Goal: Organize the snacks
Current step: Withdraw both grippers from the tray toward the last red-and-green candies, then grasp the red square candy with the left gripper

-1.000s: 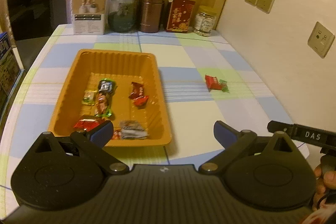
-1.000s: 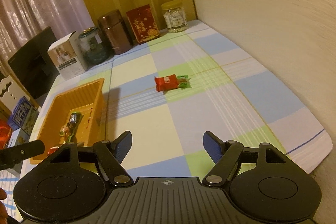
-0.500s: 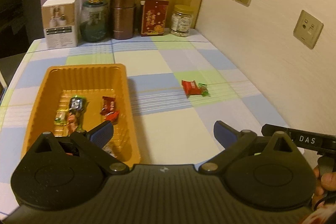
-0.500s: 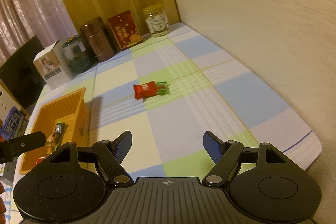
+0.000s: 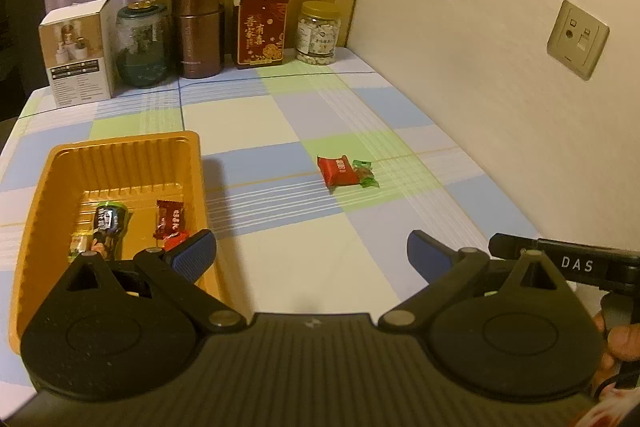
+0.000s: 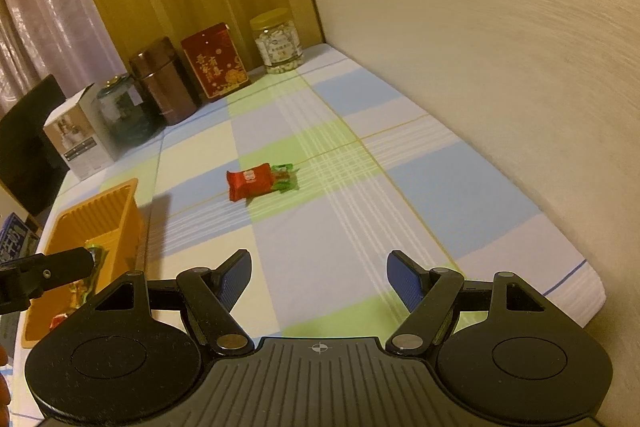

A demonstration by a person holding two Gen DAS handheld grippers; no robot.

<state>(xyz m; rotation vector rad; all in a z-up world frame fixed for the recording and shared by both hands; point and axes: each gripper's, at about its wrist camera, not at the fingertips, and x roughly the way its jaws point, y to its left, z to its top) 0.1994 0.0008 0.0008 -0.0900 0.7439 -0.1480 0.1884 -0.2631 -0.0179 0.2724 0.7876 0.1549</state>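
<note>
A red snack packet (image 5: 337, 169) lies on the checked tablecloth with a small green-wrapped candy (image 5: 365, 173) touching its right side; both also show in the right wrist view, the red packet (image 6: 250, 181) and the green candy (image 6: 285, 179). The orange tray (image 5: 120, 155) at the left holds several wrapped snacks. My left gripper (image 5: 312, 257) is open and empty, its left fingertip over the tray's right rim. My right gripper (image 6: 319, 281) is open and empty above bare cloth, well short of the red packet. The tray's corner (image 6: 120, 203) shows at the right wrist view's left.
Along the back stand a white box (image 5: 78, 53), a glass jar (image 5: 141, 45), a brown canister (image 5: 198, 29), a red tin (image 5: 261, 31) and a clear jar (image 5: 319, 33). The wall (image 5: 500, 87) with sockets borders the table on the right. A hand (image 5: 618, 341) holds the right gripper's handle.
Both grippers have moved to the right across the table, away from the tray and toward the red packet. The tray has slid to the left in both views. Both jaws have stayed open.
</note>
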